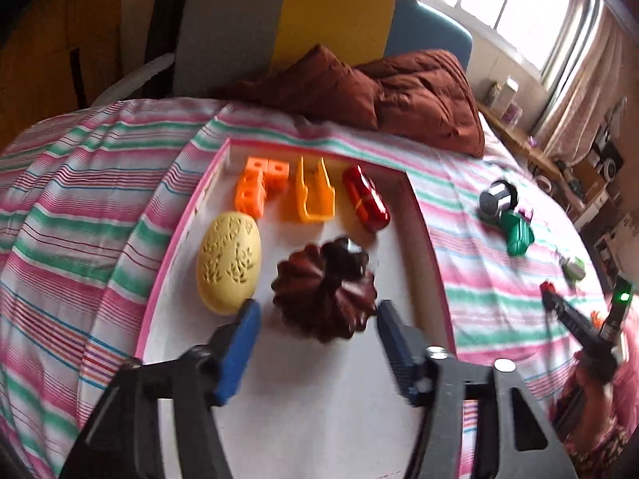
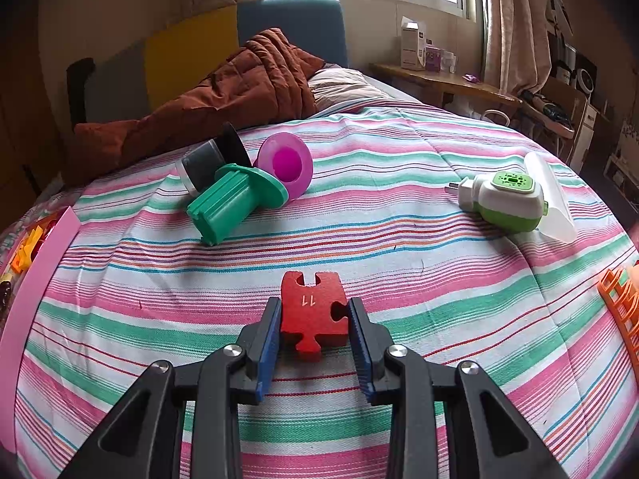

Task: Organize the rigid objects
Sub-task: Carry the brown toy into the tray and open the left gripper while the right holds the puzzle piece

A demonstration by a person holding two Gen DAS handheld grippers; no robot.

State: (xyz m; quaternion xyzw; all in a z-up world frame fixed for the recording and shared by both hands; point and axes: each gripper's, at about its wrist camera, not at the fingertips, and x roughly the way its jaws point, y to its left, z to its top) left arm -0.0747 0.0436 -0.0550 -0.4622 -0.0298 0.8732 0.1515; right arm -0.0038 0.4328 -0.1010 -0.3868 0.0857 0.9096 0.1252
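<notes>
Right gripper [image 2: 313, 317] clamped on red puzzle piece [image 2: 311, 311], left gripper [image 1: 315, 319] wide open over brown mold [image 1: 325, 293] in tray [image 1: 433, 247]

A red puzzle piece [image 2: 313, 313] marked 11 lies flat on the striped bedspread [image 2: 399, 239]; a dark brown fluted mould [image 1: 325, 295] sits tilted in the pink-rimmed tray [image 1: 429, 239].

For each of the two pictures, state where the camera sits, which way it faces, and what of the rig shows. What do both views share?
Left wrist: on the left gripper, looking along open fingers over the pink tray at the brown fluted mould.
Right wrist: on the right gripper, facing the window, blue pads flanking the red puzzle piece.
Shared: striped bedspread, green spool.
</notes>
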